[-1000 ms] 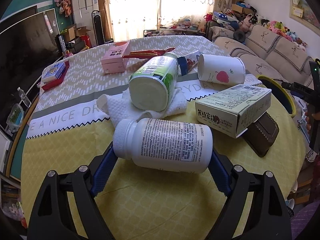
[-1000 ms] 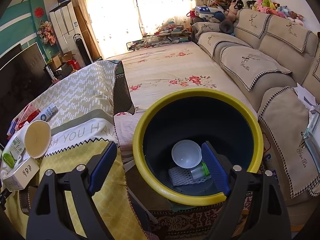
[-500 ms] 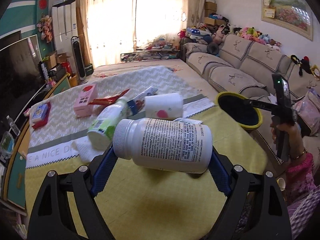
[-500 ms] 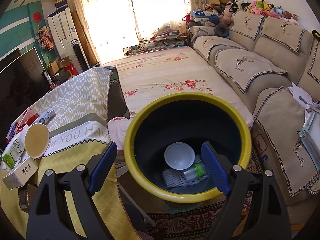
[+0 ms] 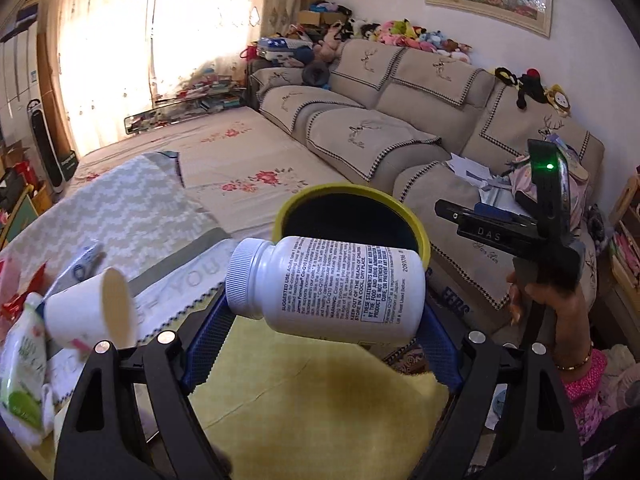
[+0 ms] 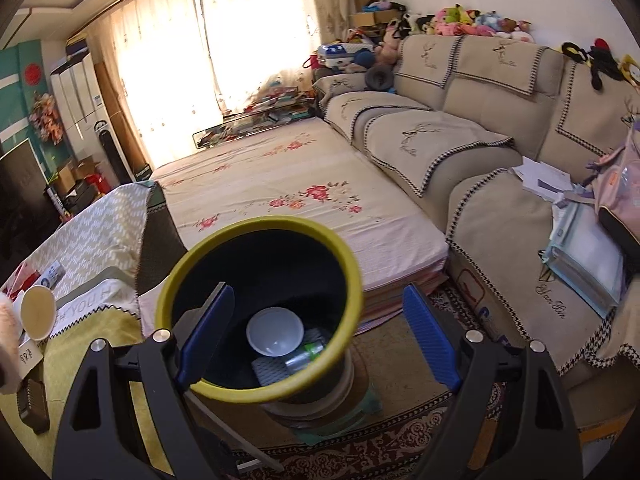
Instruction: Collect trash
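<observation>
The left tool gripped a white pill bottle crosswise between its blue pads, cap toward the left and label up, held in the air above the edge of the bench. The yellow-rimmed bin stood just beyond the bottle, partly hidden behind it, so the step in hand looked like carrying trash to the bin. The next move likely called for bringing the bottle over the dark opening and only then spreading the jaws.

The right tool stood open and empty, its left pad inside the bin's mouth, where a white bowl and a small bottle already lay. That tool hung near the bin and could crowd the drop. Left on the bench were a tipped paper cup and a green-labelled container. A sofa ran along the far side.
</observation>
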Demonstrator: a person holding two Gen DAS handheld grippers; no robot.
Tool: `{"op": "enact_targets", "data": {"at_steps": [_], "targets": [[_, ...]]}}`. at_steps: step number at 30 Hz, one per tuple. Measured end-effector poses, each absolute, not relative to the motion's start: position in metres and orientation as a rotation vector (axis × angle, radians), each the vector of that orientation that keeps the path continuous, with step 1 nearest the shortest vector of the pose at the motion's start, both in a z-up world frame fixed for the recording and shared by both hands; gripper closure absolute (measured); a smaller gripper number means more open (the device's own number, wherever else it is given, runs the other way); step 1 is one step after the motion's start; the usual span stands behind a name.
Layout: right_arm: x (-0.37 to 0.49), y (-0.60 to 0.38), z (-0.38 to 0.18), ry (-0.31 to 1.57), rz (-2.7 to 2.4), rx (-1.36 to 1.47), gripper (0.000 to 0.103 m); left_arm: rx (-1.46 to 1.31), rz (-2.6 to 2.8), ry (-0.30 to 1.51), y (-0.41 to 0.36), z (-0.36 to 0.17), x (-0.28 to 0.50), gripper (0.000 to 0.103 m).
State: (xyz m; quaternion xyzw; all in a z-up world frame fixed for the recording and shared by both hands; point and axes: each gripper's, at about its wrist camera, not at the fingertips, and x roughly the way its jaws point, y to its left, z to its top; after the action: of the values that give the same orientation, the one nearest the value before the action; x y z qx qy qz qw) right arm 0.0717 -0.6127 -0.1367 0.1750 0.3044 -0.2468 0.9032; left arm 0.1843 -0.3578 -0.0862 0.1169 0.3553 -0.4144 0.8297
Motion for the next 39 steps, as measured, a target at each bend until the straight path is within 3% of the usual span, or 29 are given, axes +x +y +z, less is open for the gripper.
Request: {"op": "enact_targets", "data": {"at_steps": [13, 17, 25, 39], "targets": [[0.041, -0.658, -0.154, 0.674, -0.543, 0.404, 0.021, 0.354, -0.877, 0.918, -0.508, -0.159, 0.247, 0.019], [0.036, -0.663, -0.155, 0.670, -0.557, 0.420, 0.021, 0.360, -0.852, 0.917, -0.526, -0.164, 0.252, 0.010], [0.043, -0.644, -0.154, 0.682, -0.505, 0.401, 0.021, 0.214, -0.769, 0.799, -0.460, -0.119, 0.227, 0.005], [0.100, -0.507, -0.135, 0.712, -0.161, 0.269, 0.021, 0.073, -0.394, 0.632, -0.227, -0.065, 0.152, 0.005]]}}
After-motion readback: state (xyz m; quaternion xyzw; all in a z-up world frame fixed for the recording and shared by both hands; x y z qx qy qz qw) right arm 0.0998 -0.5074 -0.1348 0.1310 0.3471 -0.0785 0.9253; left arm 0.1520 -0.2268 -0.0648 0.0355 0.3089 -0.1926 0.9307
